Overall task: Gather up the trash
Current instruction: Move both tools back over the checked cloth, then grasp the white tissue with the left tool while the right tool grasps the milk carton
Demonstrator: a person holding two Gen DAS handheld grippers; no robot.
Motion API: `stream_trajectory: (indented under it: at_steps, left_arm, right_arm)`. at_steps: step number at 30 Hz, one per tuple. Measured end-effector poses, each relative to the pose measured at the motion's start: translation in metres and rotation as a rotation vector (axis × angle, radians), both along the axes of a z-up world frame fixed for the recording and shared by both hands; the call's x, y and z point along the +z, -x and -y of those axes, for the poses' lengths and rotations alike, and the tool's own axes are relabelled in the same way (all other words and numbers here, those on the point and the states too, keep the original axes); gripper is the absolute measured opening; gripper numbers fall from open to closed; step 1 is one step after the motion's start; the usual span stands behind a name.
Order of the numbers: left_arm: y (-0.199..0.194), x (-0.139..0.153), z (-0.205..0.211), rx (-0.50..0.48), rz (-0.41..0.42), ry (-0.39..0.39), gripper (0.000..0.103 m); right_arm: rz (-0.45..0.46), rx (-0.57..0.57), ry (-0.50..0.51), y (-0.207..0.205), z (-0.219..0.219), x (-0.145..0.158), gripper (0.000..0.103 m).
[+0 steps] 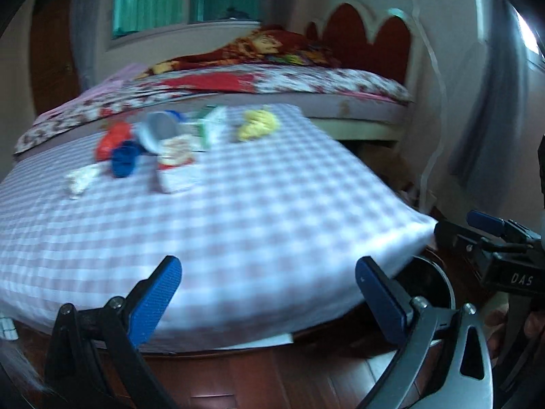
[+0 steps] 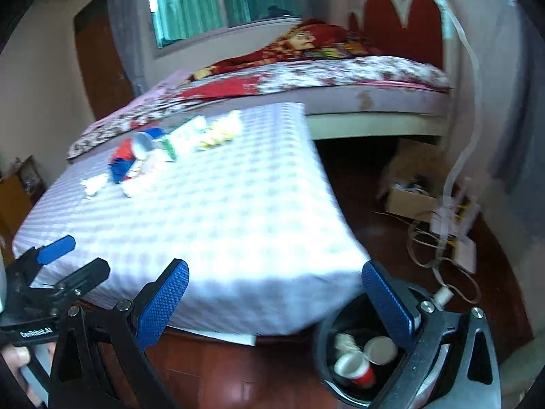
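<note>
The left claw (image 1: 269,300) and right claw (image 2: 276,303) are both wide open and empty, the trash pile (image 1: 163,150) sits far off at eleven o'clock on the bench (image 1: 259,211), so a rushed reach could knock pieces onto the floor, missing the bin (image 2: 357,351).

Prob. a home bedroom: bed (image 2: 340,75) w/ floral sheet, red headboard (image 2: 402,10), curtained window (image 2: 218,0).

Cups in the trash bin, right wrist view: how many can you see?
2 cups lie side by side in the black bin: a red-and-white cup nearer the camera and a plain white cup behind it. More may be hidden behind the right gripper.
</note>
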State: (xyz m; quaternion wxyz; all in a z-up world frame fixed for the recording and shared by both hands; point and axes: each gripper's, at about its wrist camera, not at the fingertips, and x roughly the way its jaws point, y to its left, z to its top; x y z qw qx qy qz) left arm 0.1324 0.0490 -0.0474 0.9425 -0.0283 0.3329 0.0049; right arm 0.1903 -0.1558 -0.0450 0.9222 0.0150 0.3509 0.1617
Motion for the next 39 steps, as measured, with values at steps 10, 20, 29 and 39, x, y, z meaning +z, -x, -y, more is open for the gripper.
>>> stream_trajectory:
  at_steps: [10, 20, 29, 39]
  left_arm:
    - [0.000, 0.001, -0.121, 0.194, 0.020, 0.028, 0.102]
    - [-0.051, -0.017, -0.217, 0.306, -0.026, 0.097, 0.087]
    - [-0.110, -0.031, -0.258, 0.309, -0.097, 0.078, 0.080]
    - [-0.154, -0.046, -0.279, 0.290, -0.186, 0.106, 0.054]
  right_arm:
    - [0.007, 0.153, 0.041, -0.041, -0.134, 0.013, 0.102]
    - [-0.041, 0.260, 0.104, -0.092, -0.231, -0.006, 0.101]
    - [-0.136, 0.254, 0.131, -0.145, -0.278, -0.029, 0.081]
    - [-0.184, 0.248, 0.139, -0.163, -0.288, -0.044, 0.064]
